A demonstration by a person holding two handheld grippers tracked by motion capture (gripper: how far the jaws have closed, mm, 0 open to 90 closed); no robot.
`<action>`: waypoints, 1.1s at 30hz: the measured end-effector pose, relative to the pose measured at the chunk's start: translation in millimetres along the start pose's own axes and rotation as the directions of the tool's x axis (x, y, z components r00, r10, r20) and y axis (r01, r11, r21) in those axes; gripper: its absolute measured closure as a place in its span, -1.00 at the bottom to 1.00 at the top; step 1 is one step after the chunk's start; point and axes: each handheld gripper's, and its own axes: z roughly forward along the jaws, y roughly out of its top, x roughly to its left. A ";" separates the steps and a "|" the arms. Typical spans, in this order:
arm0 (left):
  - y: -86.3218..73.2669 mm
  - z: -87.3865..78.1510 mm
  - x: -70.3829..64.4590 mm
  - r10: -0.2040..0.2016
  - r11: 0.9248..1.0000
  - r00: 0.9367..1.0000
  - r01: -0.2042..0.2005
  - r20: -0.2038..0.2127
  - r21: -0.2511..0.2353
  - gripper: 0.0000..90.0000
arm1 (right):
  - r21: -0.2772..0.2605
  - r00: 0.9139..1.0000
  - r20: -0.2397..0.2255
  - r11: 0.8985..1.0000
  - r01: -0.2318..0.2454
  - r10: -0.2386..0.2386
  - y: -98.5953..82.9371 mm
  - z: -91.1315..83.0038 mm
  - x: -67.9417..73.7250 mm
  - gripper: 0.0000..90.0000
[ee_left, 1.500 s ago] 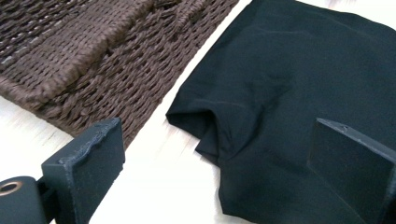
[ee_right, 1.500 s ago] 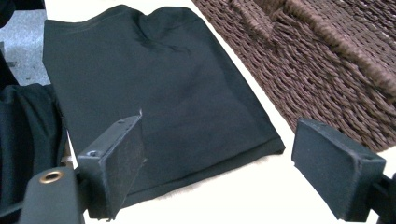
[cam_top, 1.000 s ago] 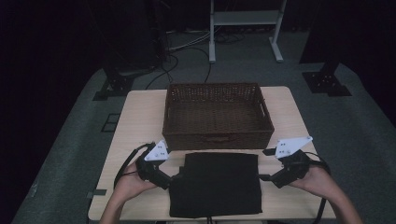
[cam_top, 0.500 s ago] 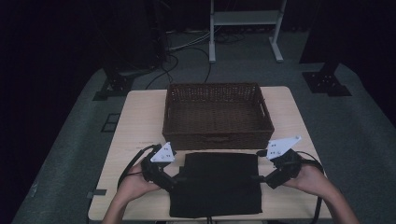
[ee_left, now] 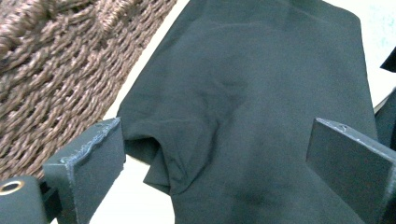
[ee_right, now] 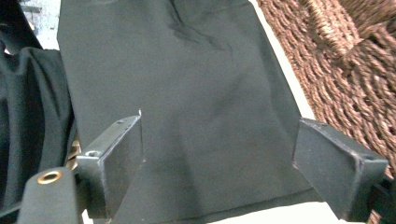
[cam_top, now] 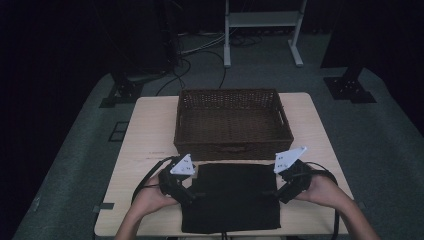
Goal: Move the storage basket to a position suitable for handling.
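Observation:
A folded black cloth (cam_top: pixel 232 196) lies flat at the table's near edge, just in front of a brown wicker basket (cam_top: pixel 232 122). My left gripper (cam_top: pixel 192 195) rests at the cloth's left side, jaws open wide over the fabric (ee_left: pixel 243 116), where a small fold bunches at the edge. My right gripper (cam_top: pixel 274 192) sits at the cloth's right side, also open, its jaws spread over the cloth (ee_right: pixel 187 107) near its far corner. Neither holds anything.
The wicker basket stands empty mid-table; its woven wall (ee_left: pixel 56 70) is close beside the left jaw and beside the right jaw (ee_right: pixel 350 65). Bare tabletop (cam_top: pixel 145 130) flanks the basket. Cables trail from both grippers. A white stand (cam_top: pixel 262 30) is on the floor beyond.
Both grippers have moved inward from the cloth's far corners and slightly toward me, now reaching over the cloth's side edges. The cloth lies as before.

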 end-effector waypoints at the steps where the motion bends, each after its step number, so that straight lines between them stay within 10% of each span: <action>1: 0.6 1.8 -0.6 0.003 1.000 1.000 -0.003 0.004 0.006 -0.91 | 0.000 1.000 0.000 1.000 0.000 0.000 0.0 0.0 0.0 -0.66; 33: 12.7 45.2 -4.4 0.035 0.993 0.992 -0.048 0.120 0.108 -0.92 | 0.139 0.998 -0.066 0.990 0.031 -0.022 5.8 50.2 0.6 -0.66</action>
